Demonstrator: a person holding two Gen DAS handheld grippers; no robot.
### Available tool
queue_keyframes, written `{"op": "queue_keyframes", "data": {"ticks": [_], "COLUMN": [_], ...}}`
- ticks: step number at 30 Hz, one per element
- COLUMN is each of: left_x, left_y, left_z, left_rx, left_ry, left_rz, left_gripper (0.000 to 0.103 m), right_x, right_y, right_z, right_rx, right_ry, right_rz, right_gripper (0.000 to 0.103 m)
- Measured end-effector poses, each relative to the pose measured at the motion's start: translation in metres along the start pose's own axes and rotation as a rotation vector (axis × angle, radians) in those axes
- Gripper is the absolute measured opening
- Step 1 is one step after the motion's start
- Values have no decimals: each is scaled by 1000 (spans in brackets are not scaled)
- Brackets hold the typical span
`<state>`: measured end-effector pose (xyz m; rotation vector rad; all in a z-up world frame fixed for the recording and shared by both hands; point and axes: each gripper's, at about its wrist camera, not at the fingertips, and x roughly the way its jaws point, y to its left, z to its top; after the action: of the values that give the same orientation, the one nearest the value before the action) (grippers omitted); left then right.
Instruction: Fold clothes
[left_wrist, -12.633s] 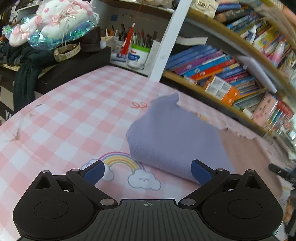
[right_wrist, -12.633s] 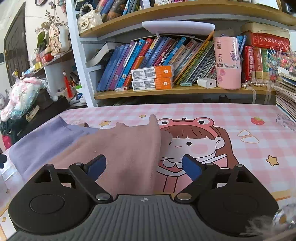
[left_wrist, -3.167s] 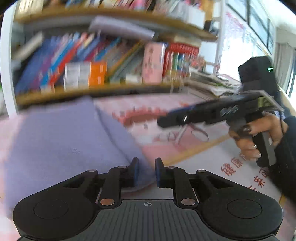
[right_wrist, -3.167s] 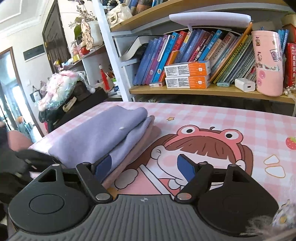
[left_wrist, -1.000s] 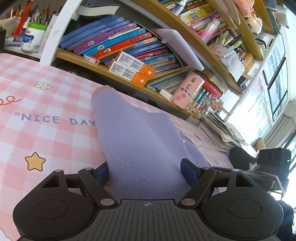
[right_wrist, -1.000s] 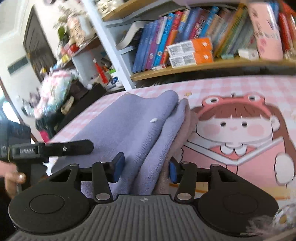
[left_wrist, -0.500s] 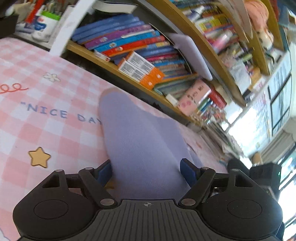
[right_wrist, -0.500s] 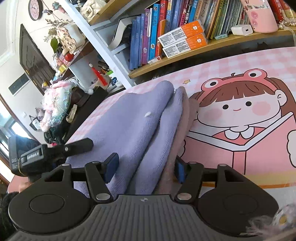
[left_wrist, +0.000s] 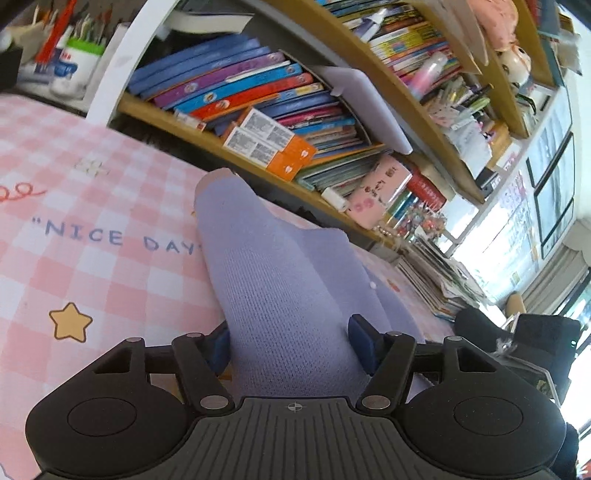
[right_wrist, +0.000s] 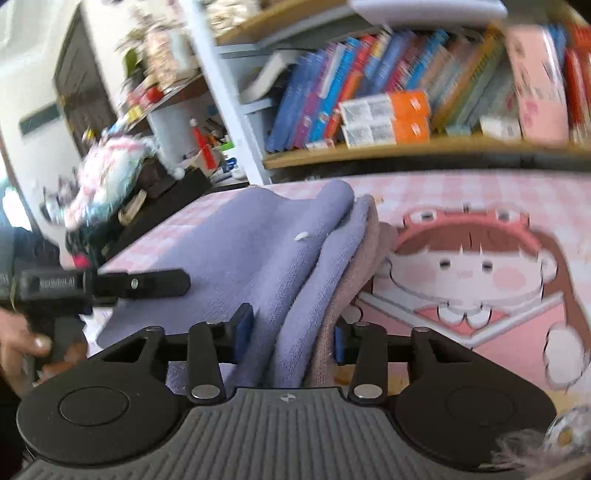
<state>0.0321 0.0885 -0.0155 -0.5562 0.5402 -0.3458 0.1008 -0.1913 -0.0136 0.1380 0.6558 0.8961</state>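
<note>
Both grippers reach forward, low and level — the left gripper (left_wrist: 291, 341) parted wide, the right gripper (right_wrist: 291, 328) narrower, fingers apart.

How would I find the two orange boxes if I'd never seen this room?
Look at the wooden bookshelf behind the pink checked table. On its lowest shelf, in front of the leaning blue and purple books, two orange and white boxes lie stacked. Unlike the books, they lie flat and have white printed labels.

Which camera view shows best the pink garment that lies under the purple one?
The right wrist view: the pink garment shows as a strip beside and under the purple garment. In the left wrist view the purple garment covers it almost wholly.
</note>
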Motion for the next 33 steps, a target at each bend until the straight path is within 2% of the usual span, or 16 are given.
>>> {"op": "queue_keyframes", "data": {"ticks": [3, 8, 9, 10, 12, 16, 19, 23, 33], "left_x": [1, 5, 6, 7, 8, 4, -1, -4, -9], "left_y": [4, 9, 9, 10, 9, 2, -2, -3, -4], "left_z": [0, -1, -1, -1, -2, -3, -3, -2, 1], "left_rx": [-23, -48, -52, -56, -53, 1, 35, 42, 47], "left_ry": [6, 17, 19, 21, 20, -9, -39, -62, -93], "left_rz": [-1, -7, -8, -10, -12, -18, -28, -40, -61], "left_gripper": [69, 72, 72, 71, 68, 66, 65, 64, 63], "right_x": [3, 5, 5, 6, 7, 1, -3, -7, -11], "right_y": [-11, -14, -14, -14, -15, -3, 11, 17, 19], "right_z": [0, -1, -1, -1, -2, -2, -4, -4, -1], "right_rx": [80, 112, 114, 119, 139, 43, -80, -135, -147], "right_ry": [19, 25, 26, 32, 37, 4, -38, -72, -120], "right_rz": [-6, 4, 8, 25, 59, 44, 22, 20, 25], "right_gripper": [69, 70, 66, 54, 50, 38, 35, 34, 34]}}
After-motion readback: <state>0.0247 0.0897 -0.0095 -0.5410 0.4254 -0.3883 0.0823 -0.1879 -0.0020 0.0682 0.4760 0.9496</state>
